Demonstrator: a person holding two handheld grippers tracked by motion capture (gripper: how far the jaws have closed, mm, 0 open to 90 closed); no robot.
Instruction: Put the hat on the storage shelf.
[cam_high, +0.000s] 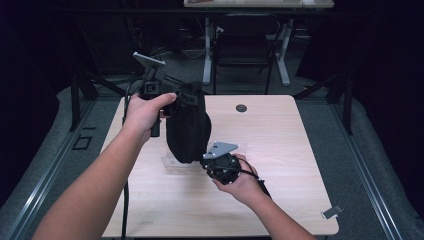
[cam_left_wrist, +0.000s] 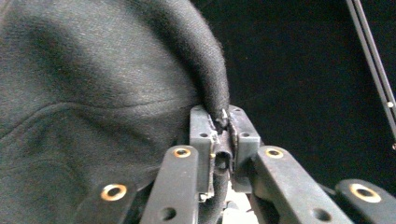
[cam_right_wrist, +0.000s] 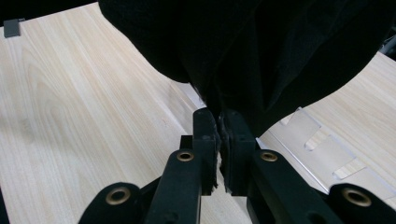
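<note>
High view first: a black cloth (cam_high: 187, 127) hangs over the left half of the table (cam_high: 280, 130), pinched at both ends. The left gripper (cam_high: 172, 102) is up high toward the far left corner, holding the cloth's top, and the left gripper view shows its jaws clamped tight on a rolled hem of the cloth (cam_left_wrist: 93, 102). The right gripper (cam_high: 212, 161) sits low near the middle of the table, at the cloth's bottom edge; the right gripper view has its jaws closed on a fold of the dark cloth (cam_right_wrist: 261, 51), light wood underneath.

A clear plastic sheet (cam_high: 172, 161) lies flat on the table just below the hanging cloth, cut-out slots showing in it (cam_right_wrist: 322, 149) from the right gripper view.

My read: this is the lift-and-spread step, cloth held up off the table between two grips, probably ahead of laying it flat or folding it. The next move likely calls for both grips to hold firm while the hands draw apart and lower together, keeping the cloth taut so it lands without bunching.
</note>
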